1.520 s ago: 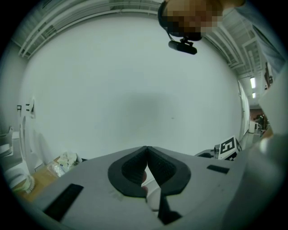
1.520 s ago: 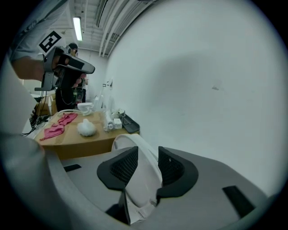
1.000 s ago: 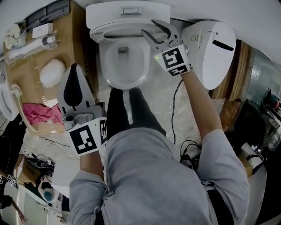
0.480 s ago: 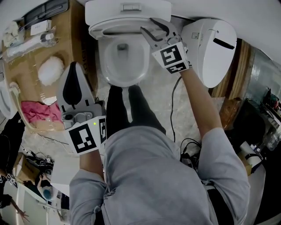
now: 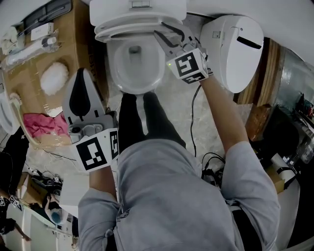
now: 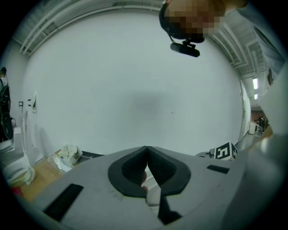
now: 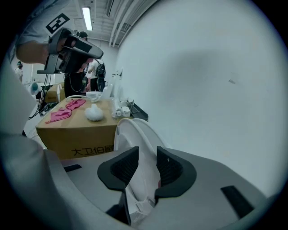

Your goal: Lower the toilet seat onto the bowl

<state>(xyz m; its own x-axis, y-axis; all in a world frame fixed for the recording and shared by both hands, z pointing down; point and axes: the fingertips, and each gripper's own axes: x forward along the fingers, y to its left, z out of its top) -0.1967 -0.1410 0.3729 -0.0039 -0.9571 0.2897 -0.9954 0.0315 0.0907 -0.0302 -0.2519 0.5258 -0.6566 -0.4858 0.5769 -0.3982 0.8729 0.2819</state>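
Closing around the rim of the upright toilet seat, the right claw seemingly isn't pinching yet, set to swing it onto the bowl. The left claw idles shut, empty.

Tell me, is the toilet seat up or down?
Up. The seat stands nearly upright by the tank, leaving the bowl uncovered.
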